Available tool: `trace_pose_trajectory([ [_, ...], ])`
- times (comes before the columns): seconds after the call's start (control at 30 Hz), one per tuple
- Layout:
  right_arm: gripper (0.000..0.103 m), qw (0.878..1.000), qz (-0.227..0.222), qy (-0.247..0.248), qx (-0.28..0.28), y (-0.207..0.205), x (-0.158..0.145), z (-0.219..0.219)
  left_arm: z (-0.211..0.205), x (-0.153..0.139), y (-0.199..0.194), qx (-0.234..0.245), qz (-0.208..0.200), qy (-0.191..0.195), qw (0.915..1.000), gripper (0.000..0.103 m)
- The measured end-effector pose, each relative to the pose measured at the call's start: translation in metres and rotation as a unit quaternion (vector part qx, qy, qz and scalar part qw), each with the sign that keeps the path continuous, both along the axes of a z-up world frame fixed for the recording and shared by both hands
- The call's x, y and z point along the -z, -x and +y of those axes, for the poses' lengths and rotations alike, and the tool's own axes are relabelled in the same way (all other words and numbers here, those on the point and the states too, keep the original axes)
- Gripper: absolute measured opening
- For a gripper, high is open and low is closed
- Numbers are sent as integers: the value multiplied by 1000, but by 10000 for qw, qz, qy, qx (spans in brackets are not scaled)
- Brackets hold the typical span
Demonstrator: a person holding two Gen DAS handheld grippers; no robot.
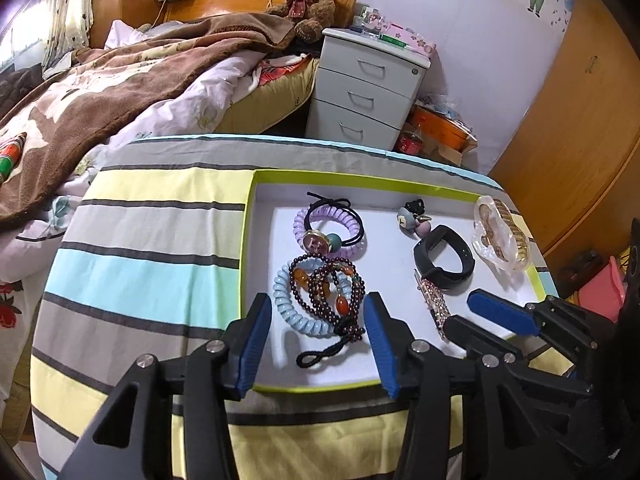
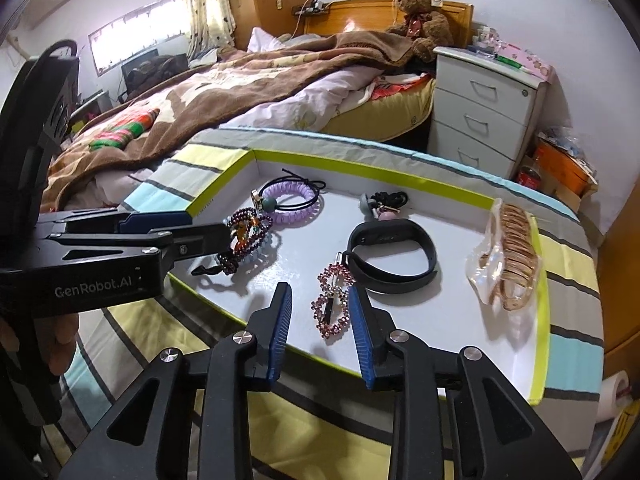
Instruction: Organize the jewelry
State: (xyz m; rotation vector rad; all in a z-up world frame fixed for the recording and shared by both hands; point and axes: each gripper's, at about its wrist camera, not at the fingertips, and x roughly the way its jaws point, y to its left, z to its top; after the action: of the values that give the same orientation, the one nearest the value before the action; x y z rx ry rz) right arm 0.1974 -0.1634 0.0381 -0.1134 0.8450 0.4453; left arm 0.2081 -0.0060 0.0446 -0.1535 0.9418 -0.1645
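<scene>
A white tray with a lime rim lies on a striped cloth. In it lie a dark bead bracelet on a pale blue coil tie, a purple coil tie, a black wristband, a pink rhinestone hair clip, a small charm and a gold bracelet in plastic. My left gripper is open around the bead bracelet. My right gripper is open around the hair clip.
The striped cloth covers a round table. Behind it are a bed with a brown blanket, a teddy bear and a white drawer unit. A wooden wardrobe stands at the right.
</scene>
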Motion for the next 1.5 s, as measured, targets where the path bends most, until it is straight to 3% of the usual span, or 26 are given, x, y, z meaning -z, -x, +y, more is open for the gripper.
trace_pose_trajectory([
  [0.23,36,9986,-336,-37,414,22,-13,-8,-2,-11,22,-153,-220,-352,9990,53],
  [0.87,37,9855,-710,-226,1527,85,-25,-32,-18,-24,91,-369,-908,-1001,9901,53],
  [1.07,42,9835,-777,-217,1617,100,-25,-33,-21,-24,103,-358,-937,-965,9903,53],
  [1.5,43,9818,-834,-269,1683,111,-26,-36,-29,-25,115,-371,-997,-1046,9888,53],
])
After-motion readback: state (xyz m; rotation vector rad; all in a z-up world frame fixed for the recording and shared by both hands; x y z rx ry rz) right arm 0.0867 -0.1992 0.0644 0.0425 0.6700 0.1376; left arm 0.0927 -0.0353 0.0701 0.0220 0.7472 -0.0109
